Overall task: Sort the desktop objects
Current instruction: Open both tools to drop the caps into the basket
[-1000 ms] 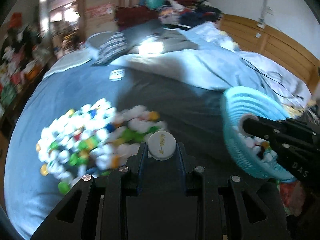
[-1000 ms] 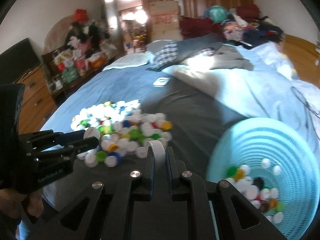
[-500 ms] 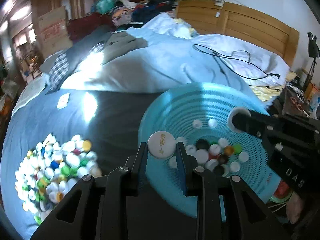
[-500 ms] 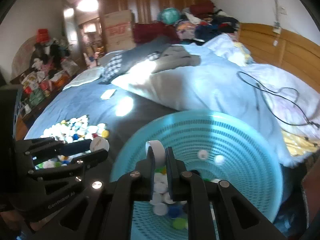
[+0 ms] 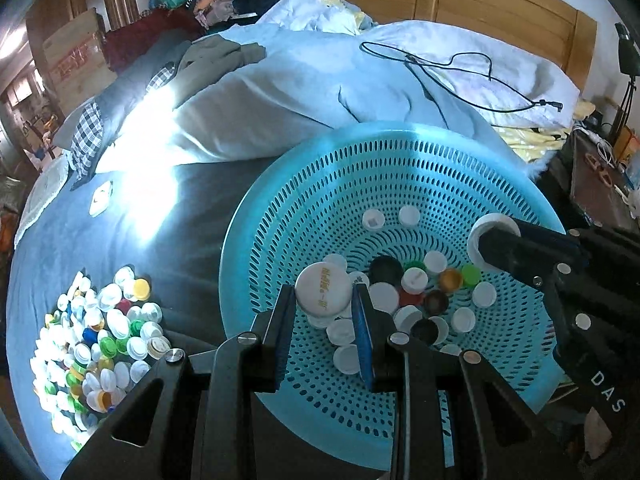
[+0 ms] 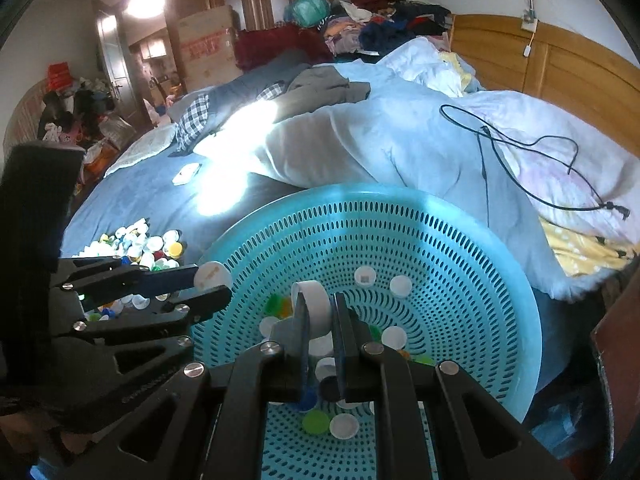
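My left gripper (image 5: 324, 300) is shut on a white bottle cap (image 5: 323, 289) with gold lettering, held flat-face up over the turquoise perforated basket (image 5: 304, 192). My right gripper (image 6: 320, 308) is shut on a white cap (image 6: 314, 308) held on edge, also above the basket (image 6: 460, 232). Each gripper shows in the other's view: the right one (image 5: 486, 240) at the basket's right side, the left one (image 6: 210, 286) at its left rim. Several caps in white, black, green and orange lie on the basket floor. A heap of mixed caps (image 5: 96, 340) lies on the blue sheet to the left.
The basket sits on a bed with a blue sheet (image 5: 48, 248), beside a pale duvet (image 5: 280, 92) and a black cable (image 5: 460, 68). A wooden headboard (image 5: 480, 4) runs behind. A small white card (image 5: 100, 200) lies on the sheet. Clothes are piled at the back.
Both grippers swung from the cap heap rightward to above the basket, each keeping its white cap. The basket now fills the middle of both views.
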Demonstrator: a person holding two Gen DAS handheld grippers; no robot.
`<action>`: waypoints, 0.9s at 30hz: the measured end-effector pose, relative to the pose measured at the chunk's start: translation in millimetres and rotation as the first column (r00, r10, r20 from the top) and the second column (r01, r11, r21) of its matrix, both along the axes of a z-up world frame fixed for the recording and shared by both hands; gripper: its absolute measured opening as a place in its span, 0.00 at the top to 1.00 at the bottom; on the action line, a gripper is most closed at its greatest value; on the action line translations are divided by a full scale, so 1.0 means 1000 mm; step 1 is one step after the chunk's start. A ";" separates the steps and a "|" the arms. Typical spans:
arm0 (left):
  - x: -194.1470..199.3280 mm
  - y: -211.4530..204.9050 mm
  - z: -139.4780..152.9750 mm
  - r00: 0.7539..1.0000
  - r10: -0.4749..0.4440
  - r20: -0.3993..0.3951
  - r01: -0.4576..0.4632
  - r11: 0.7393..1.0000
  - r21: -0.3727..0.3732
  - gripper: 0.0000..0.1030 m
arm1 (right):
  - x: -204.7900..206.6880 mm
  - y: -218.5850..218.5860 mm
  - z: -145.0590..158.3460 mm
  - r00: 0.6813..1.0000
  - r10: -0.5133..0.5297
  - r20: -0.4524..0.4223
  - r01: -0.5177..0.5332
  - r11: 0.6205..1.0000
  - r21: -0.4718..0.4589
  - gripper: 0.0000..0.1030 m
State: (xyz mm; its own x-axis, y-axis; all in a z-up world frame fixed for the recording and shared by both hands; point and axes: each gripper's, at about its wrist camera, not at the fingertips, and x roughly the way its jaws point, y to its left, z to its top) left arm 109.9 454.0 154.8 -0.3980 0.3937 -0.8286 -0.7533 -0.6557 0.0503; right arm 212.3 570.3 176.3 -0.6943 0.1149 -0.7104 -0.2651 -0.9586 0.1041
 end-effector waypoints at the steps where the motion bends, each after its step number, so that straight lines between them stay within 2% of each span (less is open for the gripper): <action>1: 0.000 0.001 0.000 1.000 -0.001 -0.001 0.001 1.000 -0.001 0.77 | 0.001 -0.001 -0.001 1.000 -0.001 0.000 0.001 1.000 -0.001 0.89; 27: 0.002 0.010 0.003 1.000 -0.003 0.000 0.003 1.000 0.007 0.77 | 0.006 0.000 -0.007 1.000 -0.004 0.002 0.004 1.000 -0.025 0.89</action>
State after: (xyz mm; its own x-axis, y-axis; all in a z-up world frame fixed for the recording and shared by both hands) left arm 112.2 463.7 157.4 -0.3972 0.4010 -0.8255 -0.7553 -0.6538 0.0457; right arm 218.6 570.1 168.9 -0.6926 0.0998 -0.7144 -0.2693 -0.9546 0.1277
